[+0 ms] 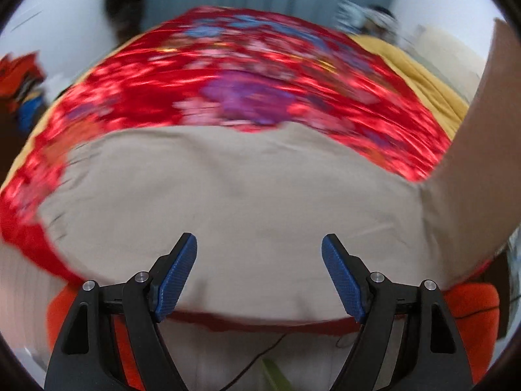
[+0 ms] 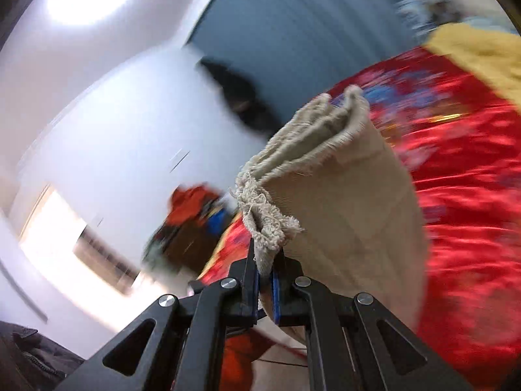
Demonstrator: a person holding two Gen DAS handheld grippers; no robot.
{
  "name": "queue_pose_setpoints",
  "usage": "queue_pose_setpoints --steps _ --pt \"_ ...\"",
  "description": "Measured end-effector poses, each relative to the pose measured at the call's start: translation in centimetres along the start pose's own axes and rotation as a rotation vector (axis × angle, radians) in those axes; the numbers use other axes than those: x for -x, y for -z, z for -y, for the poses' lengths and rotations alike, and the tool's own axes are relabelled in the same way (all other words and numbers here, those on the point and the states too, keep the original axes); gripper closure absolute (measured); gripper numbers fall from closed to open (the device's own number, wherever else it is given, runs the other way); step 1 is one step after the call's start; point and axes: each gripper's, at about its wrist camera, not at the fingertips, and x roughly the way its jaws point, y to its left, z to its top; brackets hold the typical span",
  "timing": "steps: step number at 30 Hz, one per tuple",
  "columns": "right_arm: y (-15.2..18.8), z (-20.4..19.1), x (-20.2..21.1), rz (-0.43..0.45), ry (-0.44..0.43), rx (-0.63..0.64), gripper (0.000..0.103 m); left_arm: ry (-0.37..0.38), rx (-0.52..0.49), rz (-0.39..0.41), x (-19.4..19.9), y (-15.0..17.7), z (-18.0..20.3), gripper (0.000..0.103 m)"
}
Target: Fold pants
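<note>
The beige pants [image 1: 234, 195] lie spread on a red flowered bedspread [image 1: 247, 75]. My left gripper [image 1: 259, 244] is open and empty, hovering over the near part of the pants. A strip of the pants [image 1: 482, 137] rises off the bed at the right edge of the left wrist view. My right gripper [image 2: 266, 270] is shut on the frayed hem end of the pants [image 2: 329, 176] and holds it lifted above the bedspread [image 2: 472, 195]. The leg hangs from the pads down to the bed.
A yellow blanket [image 1: 420, 75] lies at the bed's far right. A blue curtain [image 2: 293, 32] and white wall stand behind. Orange and blue clutter [image 1: 22, 81] sits at the left. An orange object [image 1: 469, 303] and a thin cable [image 1: 260, 355] lie below the bed's near edge.
</note>
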Motion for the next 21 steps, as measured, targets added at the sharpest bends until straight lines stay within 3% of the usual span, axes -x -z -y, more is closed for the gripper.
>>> queue_pose_setpoints --steps 4,6,8,10,12,14,19,21 --pt "4.0 -1.7 -11.3 -0.111 -0.048 0.0 0.094 -0.029 0.144 0.012 0.6 1.1 -5.6 0.022" --pt "7.6 -1.2 -16.3 -0.17 -0.056 -0.032 0.085 -0.052 0.192 0.005 0.4 1.6 -7.5 0.022" --pt "12.3 -0.1 -21.8 -0.327 -0.046 -0.07 0.06 -0.076 0.209 0.008 0.8 2.2 -8.8 0.022" --pt "16.3 0.9 -24.2 -0.447 -0.038 -0.102 0.06 -0.096 0.214 0.021 1.3 2.5 -9.8 0.022" --pt "18.5 2.1 -23.0 -0.48 -0.037 -0.099 0.06 -0.098 0.23 0.031 1.4 2.6 -10.3 0.022" --pt "18.5 3.8 -19.8 -0.453 0.0 -0.09 0.06 -0.085 0.224 0.042 1.3 2.2 -9.7 0.022" --pt "12.4 7.7 -8.9 -0.204 0.287 -0.021 0.06 0.029 0.072 0.05 -0.4 0.1 -2.6 0.022" --pt "10.5 8.2 -6.7 -0.142 0.337 -0.002 0.06 0.07 -0.004 0.039 -1.5 -0.3 0.4 0.021"
